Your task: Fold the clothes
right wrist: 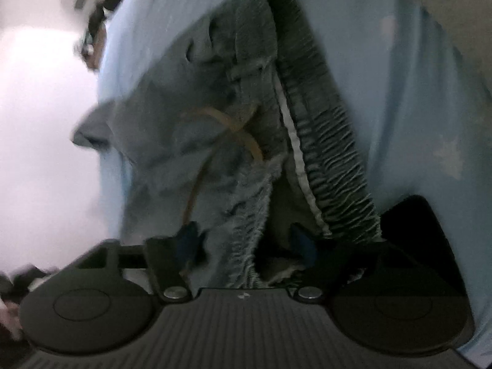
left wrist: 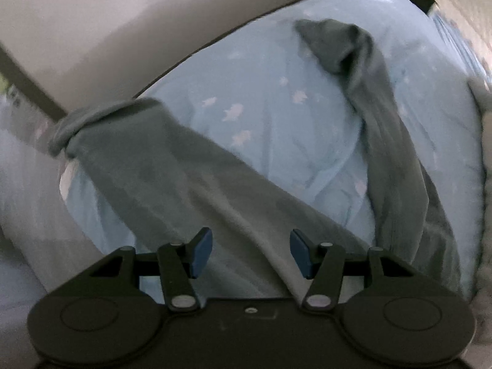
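Left gripper stands wide open on my feed, its blue pads well apart with nothing between them, poised just above one leg of the grey sweatpants. That leg runs from my gripper toward the bed's far left edge, where its cuff bunches right at the edge and seems to hang over it. The other leg goes off to the far right in a twisted ridge, so the pair lies in a loose V on the light blue star-print duvet.

My right gripper is at the waist end: the gathered elastic waistband and a frayed inner seam run down between its pads. They sit apart with the cloth bunched in the gap; I cannot tell whether they actually grip it. A tan drawstring loops across the fabric beside the band.

As I judge it, no fold shows: legs splayed, cloth rumpled, waist pulled open. Bringing the legs together, smoothing and folding over all remain.
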Tool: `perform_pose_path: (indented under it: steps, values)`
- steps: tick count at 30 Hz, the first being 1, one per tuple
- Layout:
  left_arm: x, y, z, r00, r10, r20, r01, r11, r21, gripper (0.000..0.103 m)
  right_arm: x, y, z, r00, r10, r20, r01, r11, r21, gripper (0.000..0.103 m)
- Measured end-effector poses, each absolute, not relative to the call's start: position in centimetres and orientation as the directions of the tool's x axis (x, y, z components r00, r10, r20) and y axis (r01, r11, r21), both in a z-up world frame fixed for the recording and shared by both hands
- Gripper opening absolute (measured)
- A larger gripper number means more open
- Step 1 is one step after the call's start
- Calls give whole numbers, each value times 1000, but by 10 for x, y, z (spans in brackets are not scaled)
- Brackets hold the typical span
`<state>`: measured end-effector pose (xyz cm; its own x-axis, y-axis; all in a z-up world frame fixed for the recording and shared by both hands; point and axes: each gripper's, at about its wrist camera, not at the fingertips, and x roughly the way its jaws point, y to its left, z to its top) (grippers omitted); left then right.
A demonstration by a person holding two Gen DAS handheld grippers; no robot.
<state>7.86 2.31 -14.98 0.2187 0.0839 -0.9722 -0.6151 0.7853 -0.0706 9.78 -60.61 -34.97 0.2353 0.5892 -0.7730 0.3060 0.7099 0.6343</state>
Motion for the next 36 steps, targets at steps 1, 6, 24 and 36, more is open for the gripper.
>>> perform_pose_path:
  steps: [1,6,24,36]
  values:
    - [85,17,-149,215,91,-972,-597,800,-57,53,98,-601,-352,223,578,-785,311,721,619,21]
    - [98,-6,-146,224,91,-970,-542,839,-46,53,88,-597,-329,362,498,-788,337,718,609,8]
    - [86,13,-152,190,143,-971,-520,854,24,54,81,-636,-325,404,301,-864,506,713,485,18]
    - [28,184,-195,140,76,-987,-830,553,-75,54,73,-571,-235,515,-5,-857,371,903,218,45]
